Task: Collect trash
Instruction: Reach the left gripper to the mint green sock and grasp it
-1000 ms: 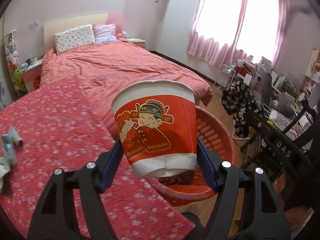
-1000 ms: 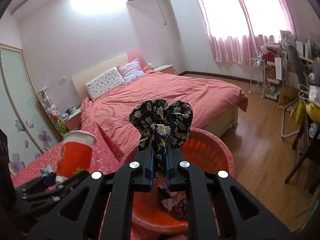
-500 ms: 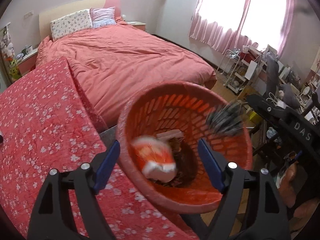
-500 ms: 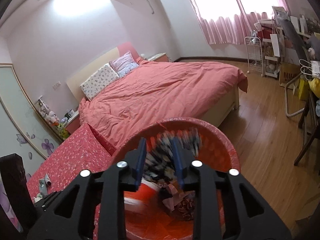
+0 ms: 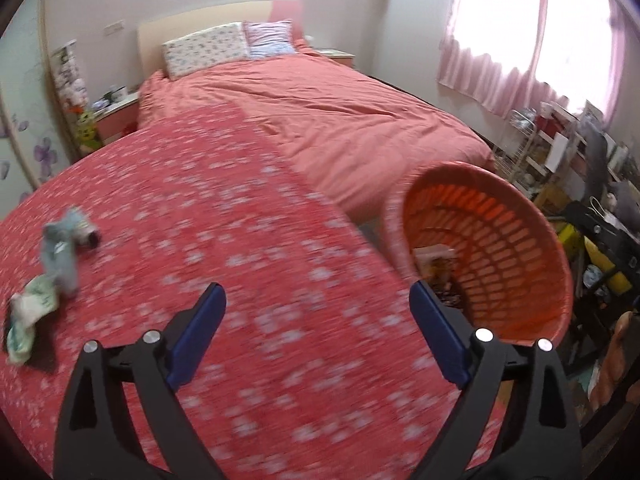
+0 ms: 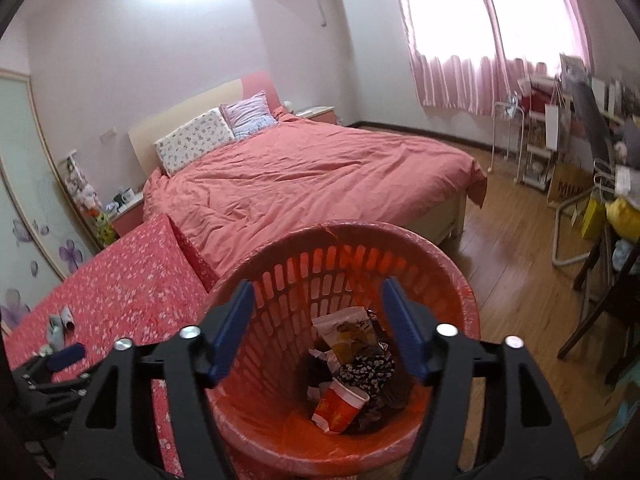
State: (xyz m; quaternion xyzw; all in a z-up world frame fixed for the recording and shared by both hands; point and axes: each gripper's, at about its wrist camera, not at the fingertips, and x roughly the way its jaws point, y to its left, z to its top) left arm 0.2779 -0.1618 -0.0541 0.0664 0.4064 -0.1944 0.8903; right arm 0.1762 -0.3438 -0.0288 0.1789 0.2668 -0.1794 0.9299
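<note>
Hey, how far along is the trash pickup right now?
Done: the red paper cup and floral cloth lie in the orange basket with wrappers. In hand: nothing; the left gripper and right gripper are both opening, jaws empty. Left: crumpled scraps on the red tablecloth.

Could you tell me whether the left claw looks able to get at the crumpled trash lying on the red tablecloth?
Probably yes: the left claw is empty, its jaws opening, and only bare tablecloth lies between it and the crumpled trash.
</note>
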